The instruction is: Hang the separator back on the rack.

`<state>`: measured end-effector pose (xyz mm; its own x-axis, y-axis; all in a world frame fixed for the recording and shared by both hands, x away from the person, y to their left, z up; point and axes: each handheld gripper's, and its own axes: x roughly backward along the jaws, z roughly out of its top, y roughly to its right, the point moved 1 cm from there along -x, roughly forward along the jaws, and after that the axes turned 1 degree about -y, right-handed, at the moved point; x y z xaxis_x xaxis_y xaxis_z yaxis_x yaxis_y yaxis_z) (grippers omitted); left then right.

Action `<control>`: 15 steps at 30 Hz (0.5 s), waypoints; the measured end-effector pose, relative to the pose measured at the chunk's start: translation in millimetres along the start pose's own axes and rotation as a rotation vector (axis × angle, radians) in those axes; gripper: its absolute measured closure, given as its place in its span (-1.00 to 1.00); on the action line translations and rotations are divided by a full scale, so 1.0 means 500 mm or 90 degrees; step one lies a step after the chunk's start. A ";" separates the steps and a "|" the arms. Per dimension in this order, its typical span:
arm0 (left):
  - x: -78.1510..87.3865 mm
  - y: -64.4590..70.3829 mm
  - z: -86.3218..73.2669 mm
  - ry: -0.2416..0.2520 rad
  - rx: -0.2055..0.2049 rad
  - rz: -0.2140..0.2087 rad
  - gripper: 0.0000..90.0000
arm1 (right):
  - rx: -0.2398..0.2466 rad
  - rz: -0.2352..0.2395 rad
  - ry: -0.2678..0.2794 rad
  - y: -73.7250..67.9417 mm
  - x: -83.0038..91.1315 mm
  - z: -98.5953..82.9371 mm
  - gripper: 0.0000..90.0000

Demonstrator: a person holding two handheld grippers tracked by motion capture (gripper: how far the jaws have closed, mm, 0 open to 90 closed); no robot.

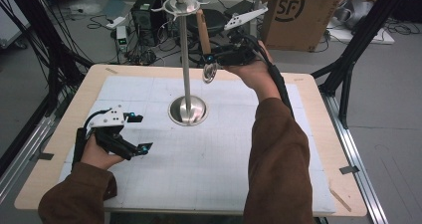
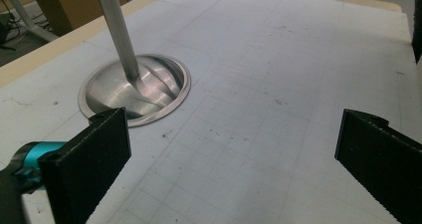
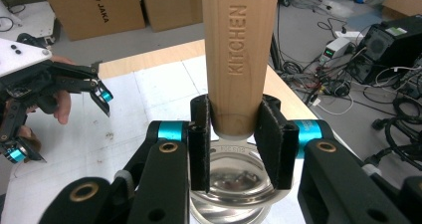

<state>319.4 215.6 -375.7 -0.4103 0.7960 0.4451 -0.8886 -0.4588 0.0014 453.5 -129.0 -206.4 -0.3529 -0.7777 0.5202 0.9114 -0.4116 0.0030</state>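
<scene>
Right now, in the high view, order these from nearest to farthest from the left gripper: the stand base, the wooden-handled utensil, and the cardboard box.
1. Stand base: on the mat, just right of and beyond the left gripper.
2. Wooden-handled utensil: raised near the stand's top, clamped in the right gripper.
3. Cardboard box: on the floor past the table's far right corner.

We see even, soft indoor light from above, with faint shadows on the desk (image 1: 149, 84). Glare streaks the metal stand base (image 2: 134, 92) and the shiny bowl of the utensil (image 3: 239, 181). The high view is slightly soft; the near tongs (image 2: 234, 159) blur at the frame's lower edge.
</scene>
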 end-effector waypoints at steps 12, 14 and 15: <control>-0.001 0.001 0.000 -0.002 -0.002 0.000 -0.96 | 0.003 -0.013 -0.002 -0.003 0.013 -0.001 0.24; -0.001 0.001 0.000 -0.003 -0.003 0.000 -0.96 | 0.000 -0.014 -0.002 -0.004 0.018 -0.002 0.24; -0.001 0.001 0.000 -0.003 -0.003 0.000 -0.96 | 0.009 -0.017 0.001 -0.002 0.019 -0.002 0.23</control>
<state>319.3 215.0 -376.0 -0.4089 0.7946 0.4488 -0.8897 -0.4565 -0.0025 448.8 -136.5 -202.3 -0.3777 -0.7676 0.5179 0.9046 -0.4252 0.0295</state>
